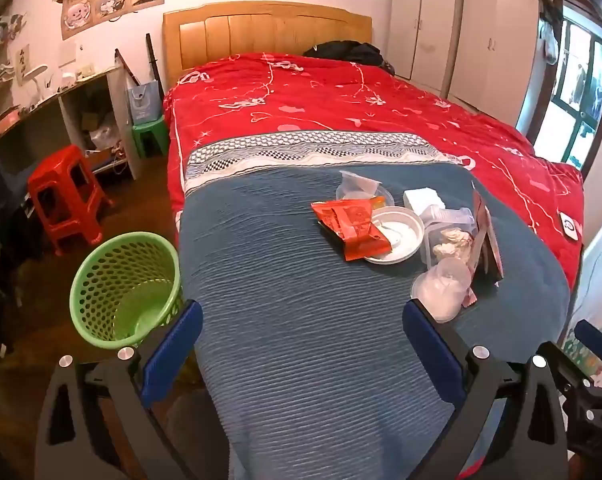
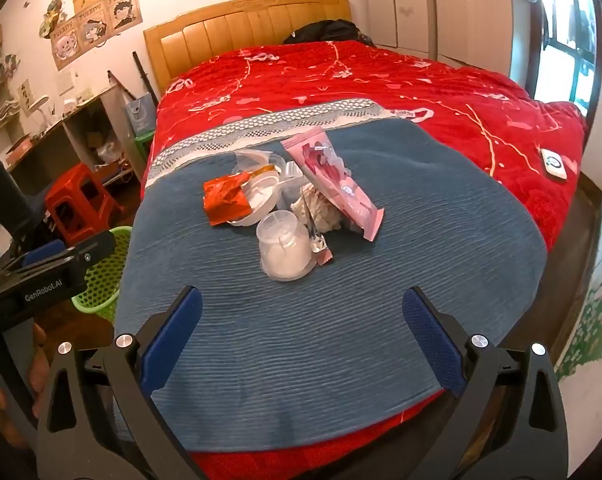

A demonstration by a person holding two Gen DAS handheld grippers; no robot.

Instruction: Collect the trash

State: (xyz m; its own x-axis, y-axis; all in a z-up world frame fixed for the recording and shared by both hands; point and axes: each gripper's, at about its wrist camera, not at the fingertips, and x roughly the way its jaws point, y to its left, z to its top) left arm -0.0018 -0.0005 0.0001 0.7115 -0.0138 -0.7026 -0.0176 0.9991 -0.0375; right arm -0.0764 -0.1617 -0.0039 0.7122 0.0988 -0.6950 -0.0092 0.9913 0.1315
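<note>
A pile of trash lies on the blue blanket (image 1: pixel 301 300) at the foot of the bed: an orange-red wrapper (image 1: pixel 351 228) (image 2: pixel 225 198) on a white plastic lid (image 1: pixel 399 236), a clear upturned cup (image 1: pixel 445 286) (image 2: pixel 285 246), a pink wrapper (image 2: pixel 335 178), crumpled tissue (image 1: pixel 453 242) (image 2: pixel 321 212) and clear containers. A green mesh bin (image 1: pixel 127 288) (image 2: pixel 101 280) stands on the floor left of the bed. My left gripper (image 1: pixel 303 320) is open and empty, short of the pile. My right gripper (image 2: pixel 301 312) is open and empty, just before the clear cup.
A red stool (image 1: pixel 67 196) and a green stool (image 1: pixel 151 136) stand on the floor left of the bed by a desk (image 1: pixel 61 104). A white device (image 2: pixel 553 164) lies on the red cover (image 1: pixel 341 96). Wardrobes (image 1: pixel 461 32) stand at the back right.
</note>
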